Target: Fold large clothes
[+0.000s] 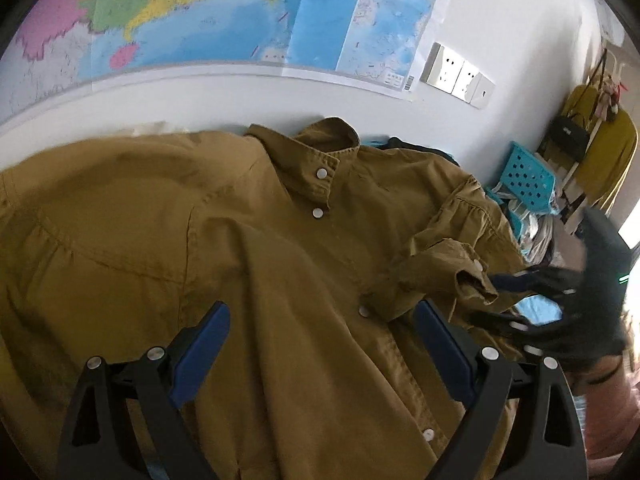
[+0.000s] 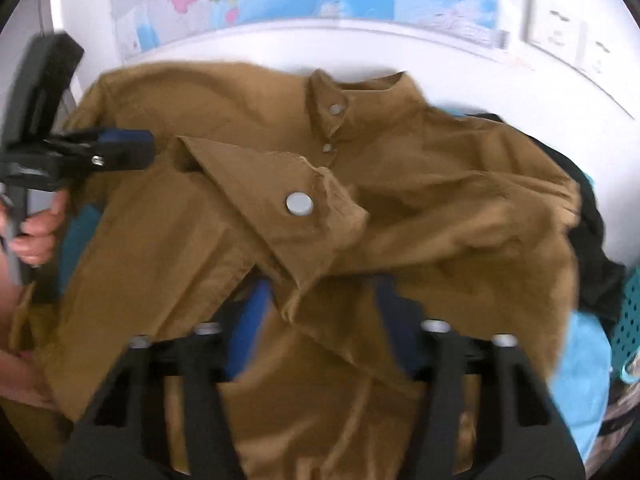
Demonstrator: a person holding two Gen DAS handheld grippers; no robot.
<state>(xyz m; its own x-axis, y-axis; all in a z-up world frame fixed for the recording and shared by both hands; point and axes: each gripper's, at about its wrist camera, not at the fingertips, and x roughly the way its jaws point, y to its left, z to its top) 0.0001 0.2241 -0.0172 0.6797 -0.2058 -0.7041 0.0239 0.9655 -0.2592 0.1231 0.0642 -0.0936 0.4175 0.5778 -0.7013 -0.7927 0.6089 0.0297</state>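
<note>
A large mustard-brown snap-button shirt lies front-up, collar toward the wall. It also fills the right wrist view. My left gripper is open, its blue pads wide apart above the shirt's front. In the right wrist view it shows at the left over the shirt's left side. My right gripper has its jaws apart, and a sleeve cuff with a snap drapes over and between them. In the left wrist view the right gripper is blurred beside that cuff.
A white wall with a coloured map and sockets is behind. A turquoise perforated basket and dark clothes lie to the right. A light blue cloth lies under the shirt's right side.
</note>
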